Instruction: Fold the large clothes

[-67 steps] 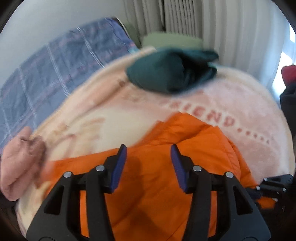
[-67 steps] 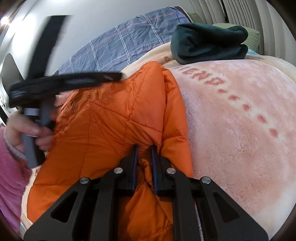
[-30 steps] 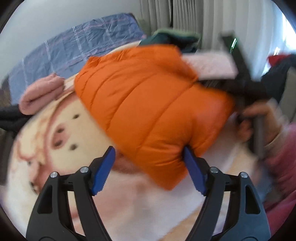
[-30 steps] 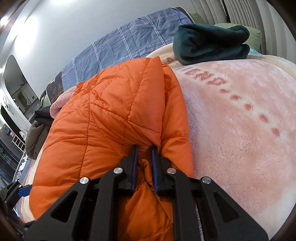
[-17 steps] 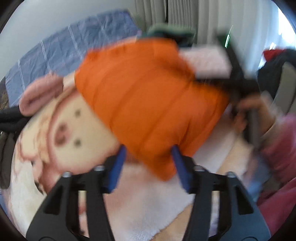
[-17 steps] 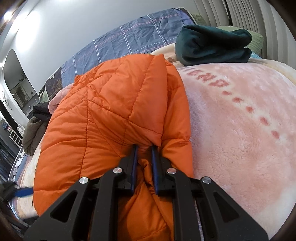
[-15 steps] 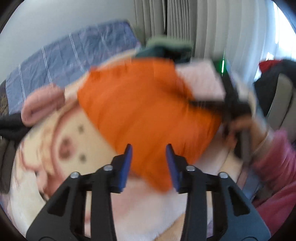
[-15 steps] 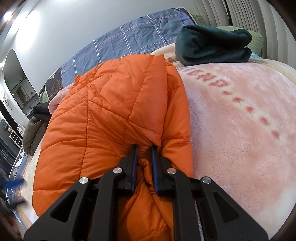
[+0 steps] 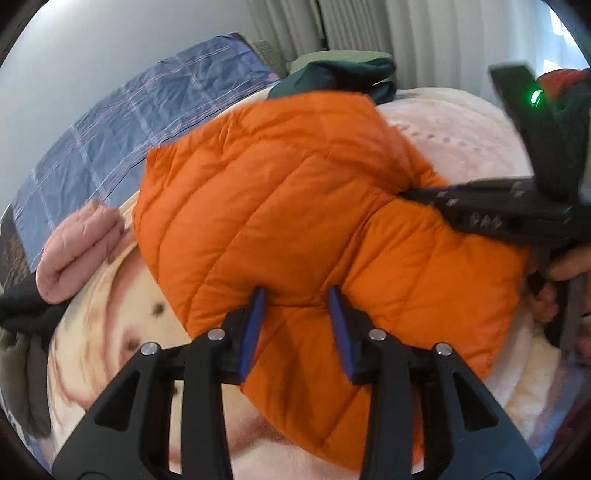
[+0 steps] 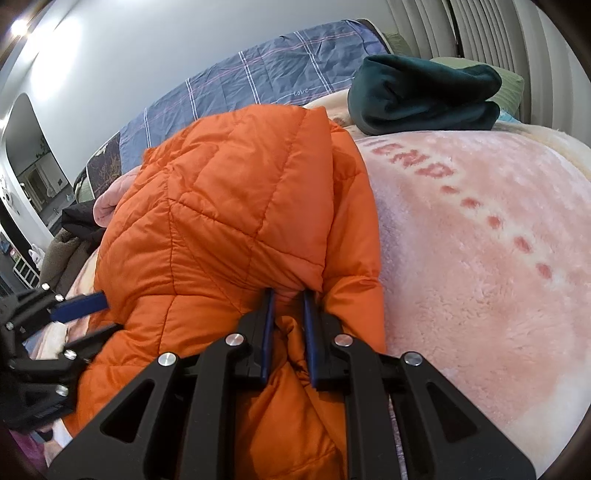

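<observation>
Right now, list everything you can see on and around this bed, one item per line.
puffer jacket: one, orange, on the fleece blanket, bunched between both grippers
fleece blanket: one, pink and cream with red lettering, covering the bed
folded garment: one, dark green, at the far end of the blanket
plaid quilt: one, blue, against the wall
rolled garment: one, pink, left of the jacket
curtains: pale, behind the bed
left gripper: black with blue pads, jaws partly open around a jacket fold
right gripper: black, jaws shut on the jacket
</observation>
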`<state>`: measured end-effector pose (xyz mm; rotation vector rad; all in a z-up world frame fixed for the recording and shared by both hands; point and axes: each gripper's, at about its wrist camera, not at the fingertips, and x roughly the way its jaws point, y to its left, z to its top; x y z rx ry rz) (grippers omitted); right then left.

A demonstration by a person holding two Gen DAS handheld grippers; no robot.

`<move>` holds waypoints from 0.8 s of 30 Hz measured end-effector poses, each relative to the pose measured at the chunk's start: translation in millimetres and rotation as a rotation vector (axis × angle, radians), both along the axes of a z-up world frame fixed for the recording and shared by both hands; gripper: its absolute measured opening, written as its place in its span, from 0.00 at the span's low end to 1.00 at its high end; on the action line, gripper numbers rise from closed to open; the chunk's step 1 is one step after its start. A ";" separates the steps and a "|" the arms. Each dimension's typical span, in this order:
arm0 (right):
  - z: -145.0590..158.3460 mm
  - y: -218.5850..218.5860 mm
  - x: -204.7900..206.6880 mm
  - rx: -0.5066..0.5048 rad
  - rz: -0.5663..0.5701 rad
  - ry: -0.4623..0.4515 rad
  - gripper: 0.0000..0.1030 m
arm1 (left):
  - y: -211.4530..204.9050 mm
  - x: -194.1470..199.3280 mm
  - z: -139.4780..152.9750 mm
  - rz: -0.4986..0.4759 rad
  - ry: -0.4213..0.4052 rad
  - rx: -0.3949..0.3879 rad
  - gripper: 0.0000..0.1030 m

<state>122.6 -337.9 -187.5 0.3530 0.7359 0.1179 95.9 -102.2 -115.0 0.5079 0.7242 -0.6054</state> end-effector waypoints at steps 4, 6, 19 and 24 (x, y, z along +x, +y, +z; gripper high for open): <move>0.5 0.2 -0.1 0.002 -0.001 -0.003 0.13 | -1.5 23.7 34.8 -0.013 0.020 -0.163 0.35; 0.5 0.6 -0.2 0.004 -0.001 -0.004 0.13 | -12.6 36.2 48.9 -0.026 -0.007 -0.205 0.35; 1.4 3.8 0.4 0.002 -0.006 -0.007 0.15 | -94.9 142.4 -22.3 0.069 0.065 0.003 0.37; 1.0 1.9 -0.5 0.023 -0.001 -0.005 0.16 | -91.6 137.8 -28.3 0.076 0.042 0.012 0.36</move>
